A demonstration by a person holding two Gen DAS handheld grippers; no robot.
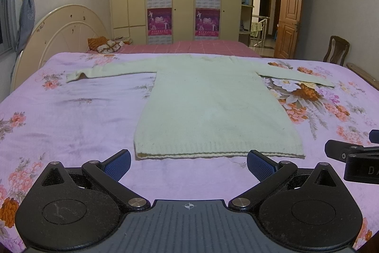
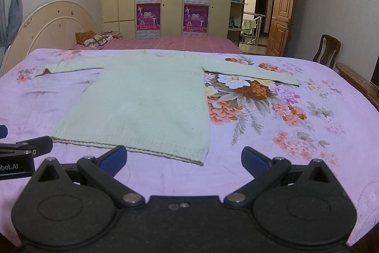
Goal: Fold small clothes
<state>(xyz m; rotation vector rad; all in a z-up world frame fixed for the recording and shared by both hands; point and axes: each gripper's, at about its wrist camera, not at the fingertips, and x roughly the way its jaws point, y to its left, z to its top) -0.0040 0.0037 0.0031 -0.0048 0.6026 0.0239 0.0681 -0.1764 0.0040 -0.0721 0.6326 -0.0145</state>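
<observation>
Sweater (image 1: 213, 106), pale green, lies flat on the floral bedspread (image 1: 71, 115) just ahead of my left claw (image 1: 188, 164), both sleeves out to the sides and its hem nearest me. My right claw (image 2: 184, 159) sits off the hem's right corner. Both claws gape wide, holding nothing, apparently hovering above the bed.

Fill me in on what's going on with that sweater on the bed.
A person holds a two-finger tool in each hand, about to fold a pale green sweater. It lies flat on the floral purple bedspread, both sleeves stretched out sideways and the hem nearest the cameras. The left tool and right tool are both open, just short of the hem, touching nothing. No fold has been made yet.
</observation>
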